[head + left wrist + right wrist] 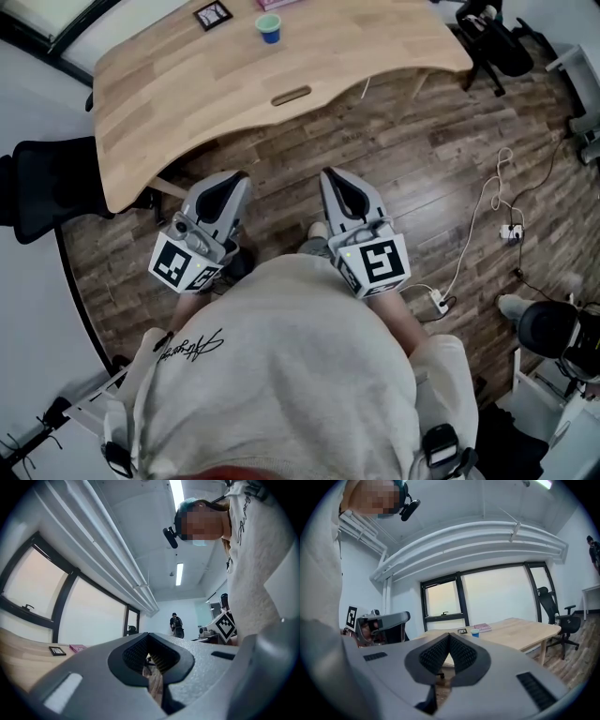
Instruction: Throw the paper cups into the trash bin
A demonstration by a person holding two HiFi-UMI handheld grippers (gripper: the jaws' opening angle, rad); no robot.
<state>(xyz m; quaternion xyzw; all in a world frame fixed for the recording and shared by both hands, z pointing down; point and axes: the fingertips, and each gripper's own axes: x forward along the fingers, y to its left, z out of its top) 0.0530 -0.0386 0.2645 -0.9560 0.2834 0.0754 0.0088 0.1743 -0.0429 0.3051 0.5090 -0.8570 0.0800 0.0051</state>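
Looking down, I count one blue paper cup [269, 29] standing upright, long axis vertical, mouth up, on the wooden table [187, 103] at twelve o'clock. My two claws, left gripper [234, 180] and right gripper [330, 178], are clenched on nothing.

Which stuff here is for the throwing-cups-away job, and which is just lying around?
For the job:
- blue cup, on the wooden table
- left gripper and right gripper, both shut and empty
- no trash bin in view

Just lying about:
- black-framed card
- pink book
- office chair
- white cable
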